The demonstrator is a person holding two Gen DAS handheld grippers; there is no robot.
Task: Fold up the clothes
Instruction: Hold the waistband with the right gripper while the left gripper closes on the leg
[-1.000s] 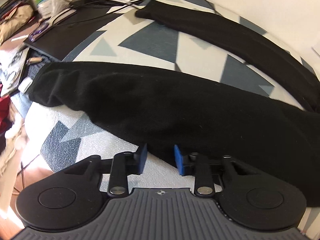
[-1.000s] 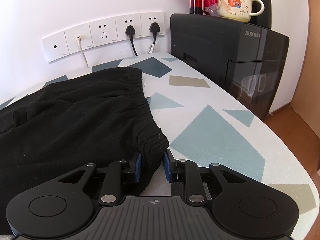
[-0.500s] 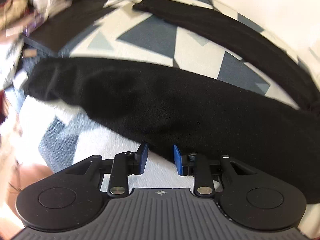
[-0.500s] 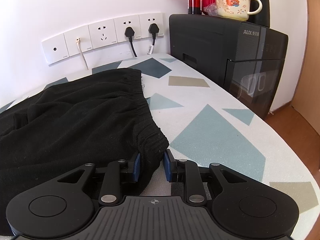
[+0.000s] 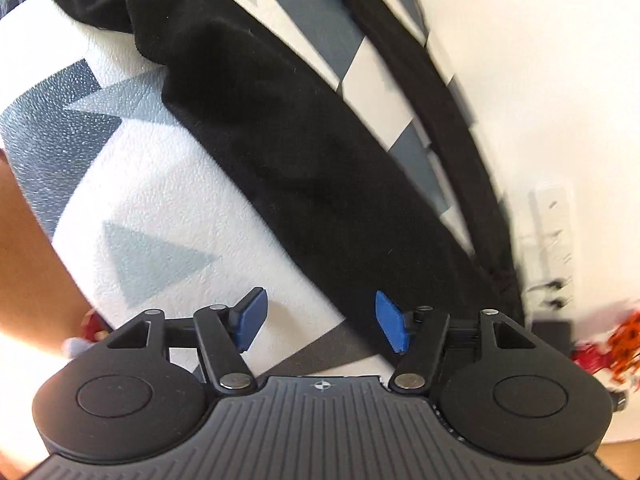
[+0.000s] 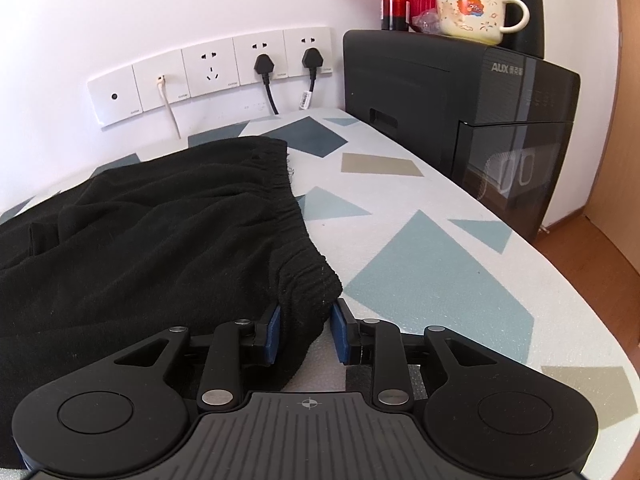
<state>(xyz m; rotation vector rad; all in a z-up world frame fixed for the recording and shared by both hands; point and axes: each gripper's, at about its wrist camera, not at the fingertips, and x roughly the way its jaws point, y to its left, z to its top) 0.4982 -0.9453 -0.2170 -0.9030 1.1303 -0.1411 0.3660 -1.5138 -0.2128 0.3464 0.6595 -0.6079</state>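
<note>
Black trousers (image 6: pixel 140 240) lie flat on a table with a white cover printed with grey and blue shapes (image 6: pixel 420 272). In the right wrist view the elastic waistband corner (image 6: pixel 308 280) sits between my right gripper's (image 6: pixel 306 334) blue pads, which are closed onto the cloth. In the left wrist view one trouser leg (image 5: pixel 280 140) runs diagonally, the other leg (image 5: pixel 440 92) beyond it. My left gripper (image 5: pixel 320 324) is open wide over the near leg's edge, holding nothing.
A black AUX appliance (image 6: pixel 480 120) stands at the table's far right, with a mug (image 6: pixel 472 12) and a red bottle (image 6: pixel 394 4) on top. Wall sockets with plugged cables (image 6: pixel 224 76) line the wall behind. Wooden floor (image 6: pixel 600 256) lies to the right.
My left gripper has opened wide and swung right along the trouser leg; its view is now rotated and blurred. My right gripper stays on the waistband corner.
</note>
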